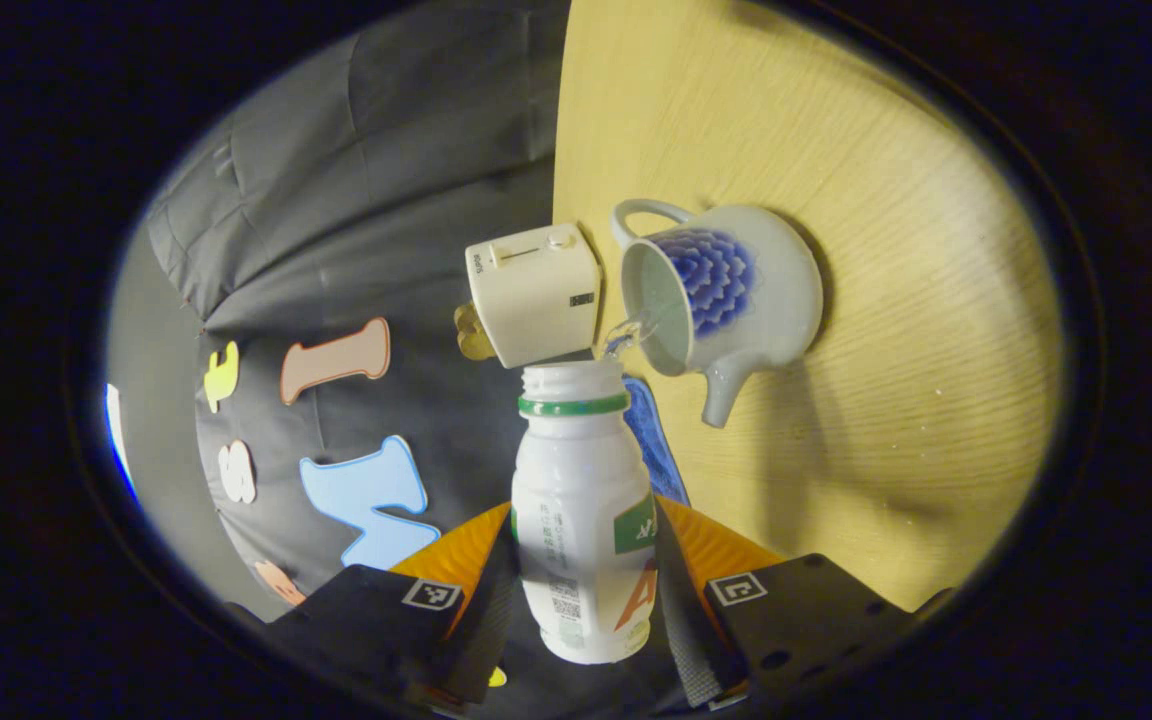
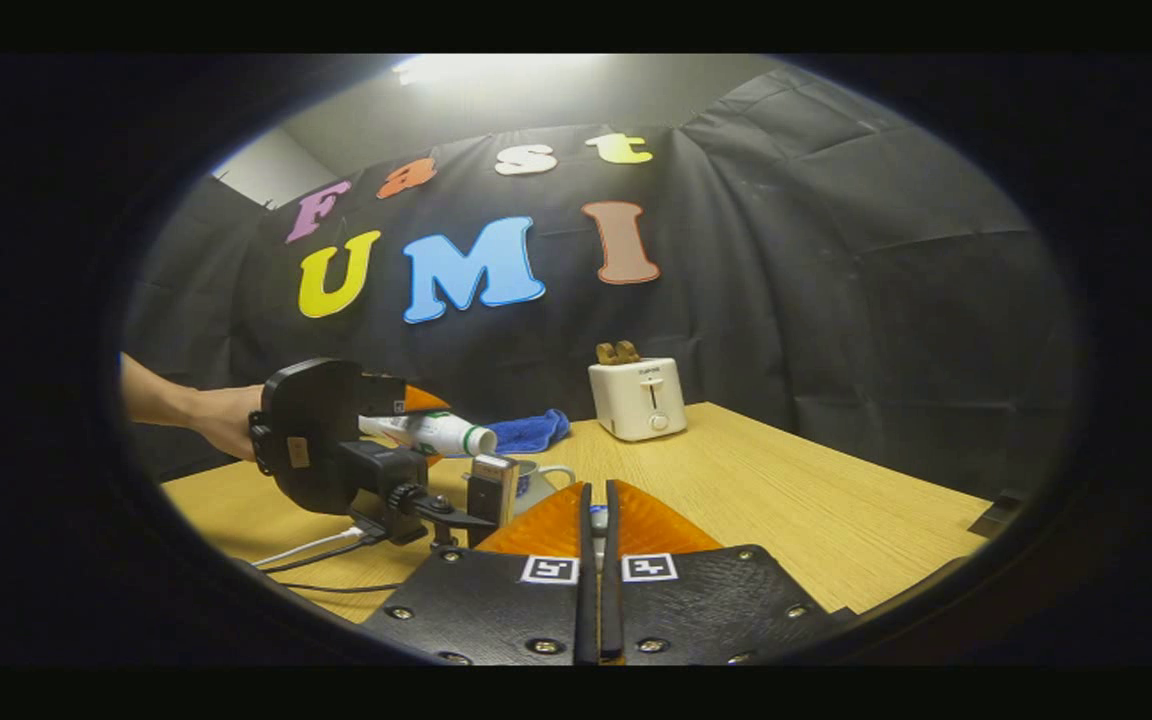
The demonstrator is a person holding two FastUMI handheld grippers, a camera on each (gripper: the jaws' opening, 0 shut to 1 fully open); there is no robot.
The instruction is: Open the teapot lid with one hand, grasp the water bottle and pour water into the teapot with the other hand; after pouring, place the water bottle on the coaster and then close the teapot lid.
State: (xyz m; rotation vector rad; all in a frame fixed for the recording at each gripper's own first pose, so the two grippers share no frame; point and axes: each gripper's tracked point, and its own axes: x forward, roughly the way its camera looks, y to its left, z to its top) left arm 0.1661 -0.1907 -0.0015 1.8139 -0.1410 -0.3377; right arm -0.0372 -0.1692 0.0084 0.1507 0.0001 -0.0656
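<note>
- White plastic water bottle, tipped and clamped in our left gripper, streams water into the open teapot on the table.
- Our right gripper looks closed, probably pinching the lid clear.

A staged recording booth: black cloth wall behind a wooden table holding a toaster and blue cloth

Legible text: none | water bottle label print too small to read | toaster brand mark blurred
</note>
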